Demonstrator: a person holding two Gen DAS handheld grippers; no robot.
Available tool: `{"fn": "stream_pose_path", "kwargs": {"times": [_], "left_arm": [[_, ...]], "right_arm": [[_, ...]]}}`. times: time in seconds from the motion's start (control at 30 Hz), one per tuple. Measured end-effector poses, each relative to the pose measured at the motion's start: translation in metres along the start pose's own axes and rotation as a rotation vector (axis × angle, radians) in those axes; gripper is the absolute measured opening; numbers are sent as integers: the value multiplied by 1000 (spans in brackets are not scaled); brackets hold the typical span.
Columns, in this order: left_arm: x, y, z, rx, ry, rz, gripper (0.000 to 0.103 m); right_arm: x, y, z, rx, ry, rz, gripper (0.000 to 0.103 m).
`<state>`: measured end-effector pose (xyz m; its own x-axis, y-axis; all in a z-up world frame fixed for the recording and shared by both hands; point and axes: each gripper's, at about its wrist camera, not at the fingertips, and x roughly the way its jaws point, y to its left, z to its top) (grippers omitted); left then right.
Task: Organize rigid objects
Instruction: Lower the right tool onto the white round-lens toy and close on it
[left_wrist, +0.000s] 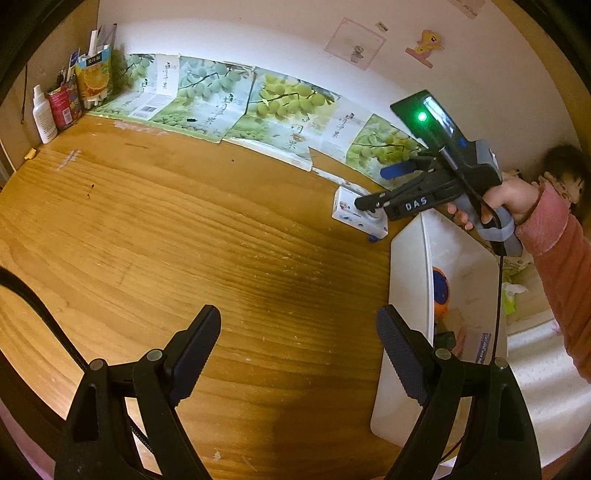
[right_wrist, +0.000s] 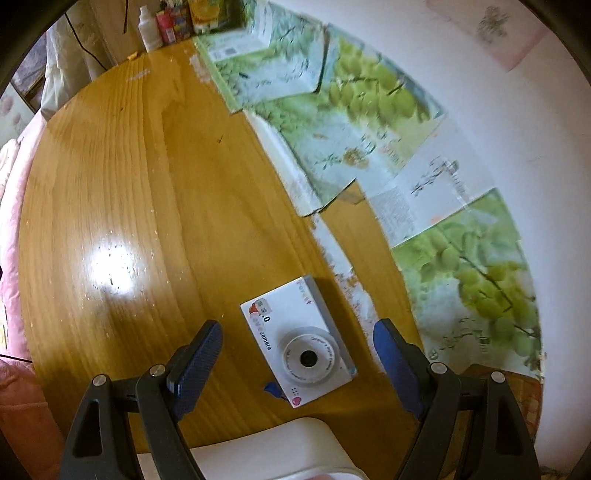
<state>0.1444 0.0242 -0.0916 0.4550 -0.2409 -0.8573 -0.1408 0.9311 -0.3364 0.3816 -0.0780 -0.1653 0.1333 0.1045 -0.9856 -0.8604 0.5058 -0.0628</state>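
A white toy camera (right_wrist: 303, 343) lies flat on the wooden table (right_wrist: 147, 184), lens up. My right gripper (right_wrist: 297, 328) points down over it, open, one finger on each side and neither pad touching it. In the left wrist view a hand in a pink sleeve holds that right gripper (left_wrist: 375, 188) above the camera (left_wrist: 345, 216). My left gripper (left_wrist: 299, 321) is open over bare wood with nothing between its fingers. Just right of it stands a white bin (left_wrist: 410, 266) with an orange and blue toy (left_wrist: 439, 291) inside.
Flattened grape-print cartons (left_wrist: 280, 99) line the wall at the table's back edge. A white bottle, a red can and a juice carton (left_wrist: 62, 103) crowd the far left corner. A small blue scrap (right_wrist: 273, 389) lies beside the camera. The bin's rim (right_wrist: 277, 450) sits just below it.
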Motion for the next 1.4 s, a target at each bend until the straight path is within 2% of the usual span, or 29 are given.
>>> {"fn": "stream_pose_path", "kwargs": {"times": [0.53,0.63,0.77,1.0,1.17,1.4], "left_arm": [[4,10,0,-51,14,26,88],[4,10,-1,-56,15,32,88],[2,10,-2,-66,11,39,88],[-1,10,-6,-87,3,50,88],[-9,7,-9,-100,-13,58,88],[-24,5,-7,-100,-64,68,88]], "right_arm": [[35,-9,5,46,136,-5,84],[41,-10,4,52,158,3,77],[53,-13,2,51,185,15,72],[63,-4,-3,17,192,-3,70],[69,13,-4,-1,205,-26,64],[65,23,-3,40,193,-7,58]]}}
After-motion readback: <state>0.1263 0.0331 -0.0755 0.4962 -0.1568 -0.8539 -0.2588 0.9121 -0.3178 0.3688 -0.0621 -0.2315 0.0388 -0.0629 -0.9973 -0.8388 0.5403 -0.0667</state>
